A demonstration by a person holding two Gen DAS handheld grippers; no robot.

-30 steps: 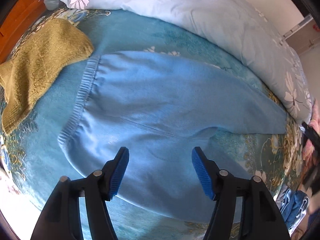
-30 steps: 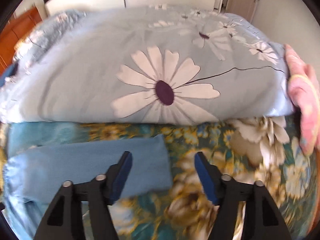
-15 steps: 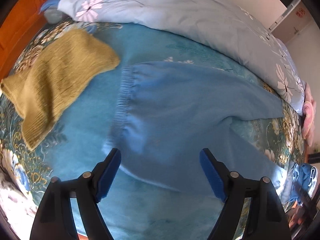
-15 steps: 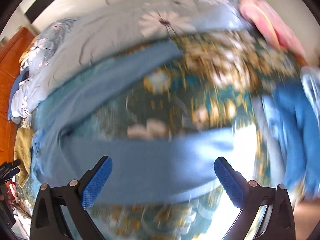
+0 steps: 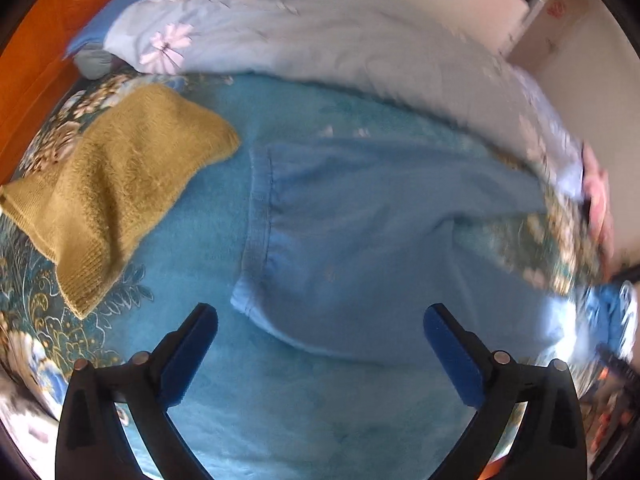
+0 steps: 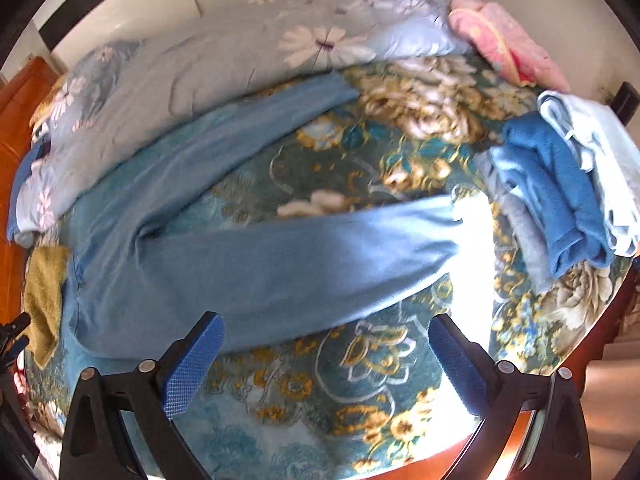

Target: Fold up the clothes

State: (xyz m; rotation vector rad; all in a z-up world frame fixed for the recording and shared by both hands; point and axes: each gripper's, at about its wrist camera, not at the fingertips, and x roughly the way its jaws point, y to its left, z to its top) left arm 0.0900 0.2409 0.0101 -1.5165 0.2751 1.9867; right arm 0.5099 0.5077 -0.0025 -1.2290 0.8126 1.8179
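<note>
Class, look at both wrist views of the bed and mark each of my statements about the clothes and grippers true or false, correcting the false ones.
1. The blue trousers lie spread flat on the bed, legs apart. True.
2. The right gripper is clamped on a trouser leg. False: it is open, with nothing between its fingers.
3. A mustard sweater lies beside the trousers' waistband. True.
4. The pile of clothes sits on top of the trousers. False: it lies apart, beyond the leg ends.
5. The left gripper holds the sweater. False: its jaws are opening and empty.
</note>
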